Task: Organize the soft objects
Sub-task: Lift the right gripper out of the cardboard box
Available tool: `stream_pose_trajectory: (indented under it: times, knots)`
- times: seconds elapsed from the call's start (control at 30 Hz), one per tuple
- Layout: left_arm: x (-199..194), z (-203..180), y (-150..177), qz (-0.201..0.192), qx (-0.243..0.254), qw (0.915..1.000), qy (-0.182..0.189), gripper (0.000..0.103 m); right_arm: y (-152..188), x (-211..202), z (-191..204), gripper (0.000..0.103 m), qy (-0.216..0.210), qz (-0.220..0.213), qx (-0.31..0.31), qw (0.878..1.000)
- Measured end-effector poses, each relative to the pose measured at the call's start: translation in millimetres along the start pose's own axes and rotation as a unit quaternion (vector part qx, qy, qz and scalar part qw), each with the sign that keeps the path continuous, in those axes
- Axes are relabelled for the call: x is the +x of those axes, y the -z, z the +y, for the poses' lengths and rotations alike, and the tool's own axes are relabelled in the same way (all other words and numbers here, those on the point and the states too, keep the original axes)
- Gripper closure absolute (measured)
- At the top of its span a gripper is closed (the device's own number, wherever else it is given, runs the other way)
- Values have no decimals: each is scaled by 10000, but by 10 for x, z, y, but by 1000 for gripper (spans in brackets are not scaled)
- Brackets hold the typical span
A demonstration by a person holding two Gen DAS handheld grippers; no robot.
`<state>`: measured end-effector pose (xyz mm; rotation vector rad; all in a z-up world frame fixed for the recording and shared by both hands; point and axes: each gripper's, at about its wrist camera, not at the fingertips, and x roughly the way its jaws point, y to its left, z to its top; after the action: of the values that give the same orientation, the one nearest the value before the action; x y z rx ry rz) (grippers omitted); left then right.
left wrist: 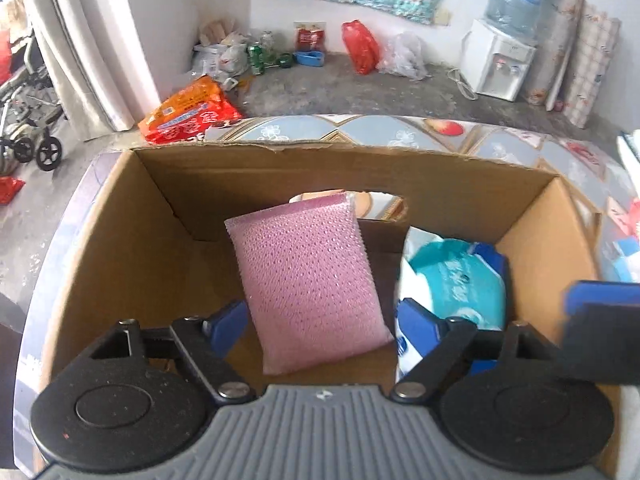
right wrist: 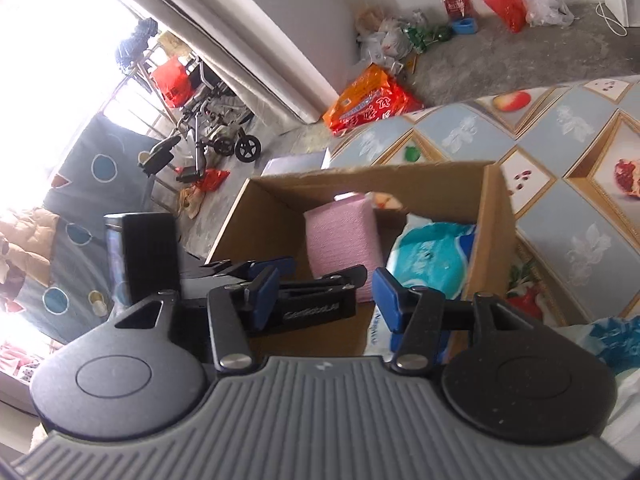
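Note:
A pink sponge (left wrist: 308,280) stands tilted inside an open cardboard box (left wrist: 120,240). A blue-and-white tissue pack (left wrist: 452,280) lies to its right in the box. My left gripper (left wrist: 320,326) is open over the box's near side, its blue pads either side of the sponge's lower end without gripping it. In the right wrist view the box (right wrist: 496,216), the sponge (right wrist: 344,236) and the tissue pack (right wrist: 432,256) show again. My right gripper (right wrist: 326,294) is open and empty above the box's near edge. The left gripper's fingers (right wrist: 272,268) cross in front of it.
The box sits on a table with a blue patterned cloth (right wrist: 560,128). Another blue-and-white pack (right wrist: 612,340) lies at the right edge. On the floor beyond are an orange-red package (left wrist: 192,112), bags, bottles, a water dispenser (left wrist: 500,60) and a wheelchair (right wrist: 212,128).

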<state>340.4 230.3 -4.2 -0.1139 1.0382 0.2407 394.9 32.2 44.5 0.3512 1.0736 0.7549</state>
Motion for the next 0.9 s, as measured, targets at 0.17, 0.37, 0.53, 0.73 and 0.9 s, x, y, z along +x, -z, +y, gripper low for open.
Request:
stream_pose_trajectory:
  times: [0.17,0.37,0.53,0.73,0.9]
  knots:
    - [116,48,-26,12,-297,9995,66,19,-51,-121,-185,51,-116,-183,229,9995]
    - [291,73,-65,72,-393,9992,-24,20,-66,-272,-280,50,-283,-330,316,9986]
    - [310,42,-32,35,-307,9995,-48,25,-26,-367,-349,50,-268,-346,326,9985]
    - [252,2,-19,524,-6,9986,18,25,4,-379,-483,49,-201,-308,448,9983]
    - [246,6,6,688,103,9973,251,20,40,-348,-539,49,-163,-267,510,9982]
